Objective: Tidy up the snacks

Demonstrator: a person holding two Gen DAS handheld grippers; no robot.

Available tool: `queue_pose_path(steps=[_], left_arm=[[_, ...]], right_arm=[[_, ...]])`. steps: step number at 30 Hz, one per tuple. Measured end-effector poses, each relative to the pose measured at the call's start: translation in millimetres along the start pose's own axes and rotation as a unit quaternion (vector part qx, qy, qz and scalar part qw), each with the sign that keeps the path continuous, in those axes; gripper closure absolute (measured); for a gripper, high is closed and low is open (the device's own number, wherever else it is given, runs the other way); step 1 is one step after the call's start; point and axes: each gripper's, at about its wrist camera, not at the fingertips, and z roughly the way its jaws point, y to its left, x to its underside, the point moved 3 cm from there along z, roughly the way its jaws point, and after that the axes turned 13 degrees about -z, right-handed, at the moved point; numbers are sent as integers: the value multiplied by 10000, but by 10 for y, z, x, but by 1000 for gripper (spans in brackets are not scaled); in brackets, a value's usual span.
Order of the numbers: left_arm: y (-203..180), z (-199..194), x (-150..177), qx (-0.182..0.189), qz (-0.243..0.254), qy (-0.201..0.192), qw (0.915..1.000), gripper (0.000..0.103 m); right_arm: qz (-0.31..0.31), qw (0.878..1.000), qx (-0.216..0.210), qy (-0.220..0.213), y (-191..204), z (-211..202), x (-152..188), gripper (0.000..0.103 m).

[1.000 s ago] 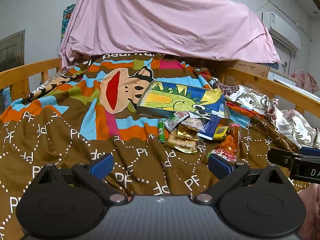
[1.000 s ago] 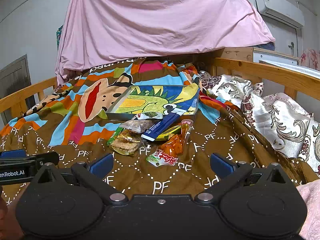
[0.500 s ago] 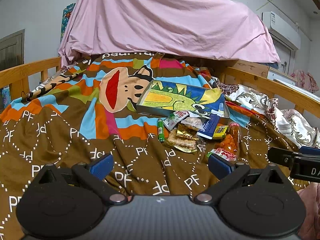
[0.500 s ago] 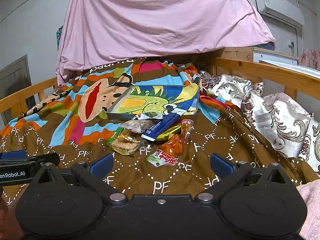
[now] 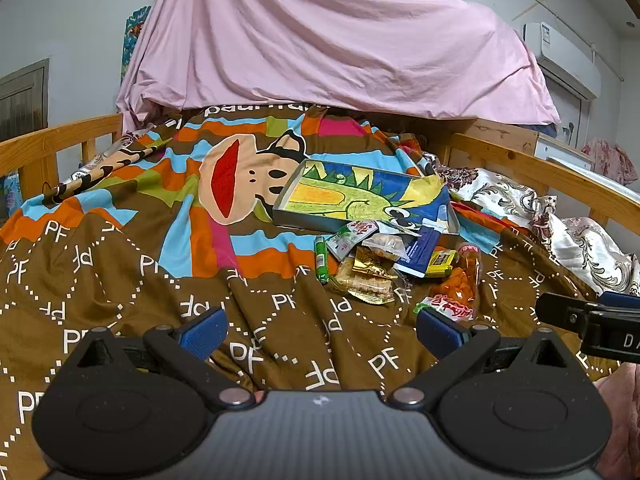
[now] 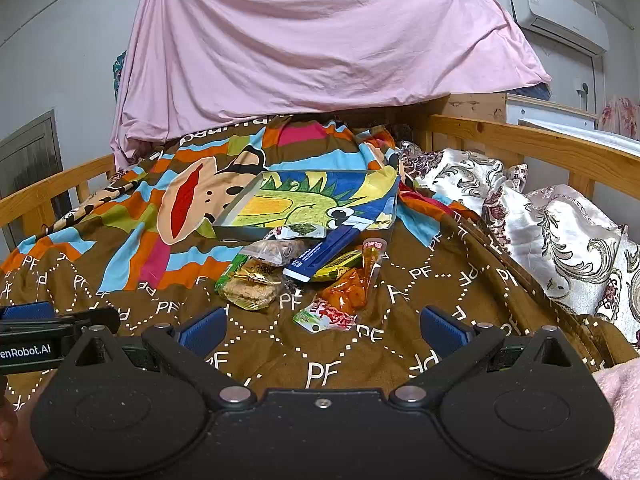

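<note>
Right wrist view: snack pile [image 6: 304, 264] ahead of both grippers' wide-apart, empty fingers [image 6: 202, 330], just before the tray [image 6: 236, 232].

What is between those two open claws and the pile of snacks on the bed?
Nothing visible. Only bare brown blanket lies between the right gripper and the snack pile, and likewise ahead of the left gripper. Both jaws stand open, holding nothing.

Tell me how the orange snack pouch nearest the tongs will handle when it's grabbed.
The orange snack pouch looks like thin glossy film, so it is probably floppy and may sag from a pinch. Its shiny surface could slip. It lies flat on the soft blanket, so it is unlikely to roll and probably light.
</note>
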Motion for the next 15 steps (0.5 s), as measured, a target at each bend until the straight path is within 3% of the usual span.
queue_pose_path(steps=[15], left_arm=[[57,53,42,-82,-27,66,9999,0]], right_arm=[[-34,10000,50,44,-3,19,2,0]])
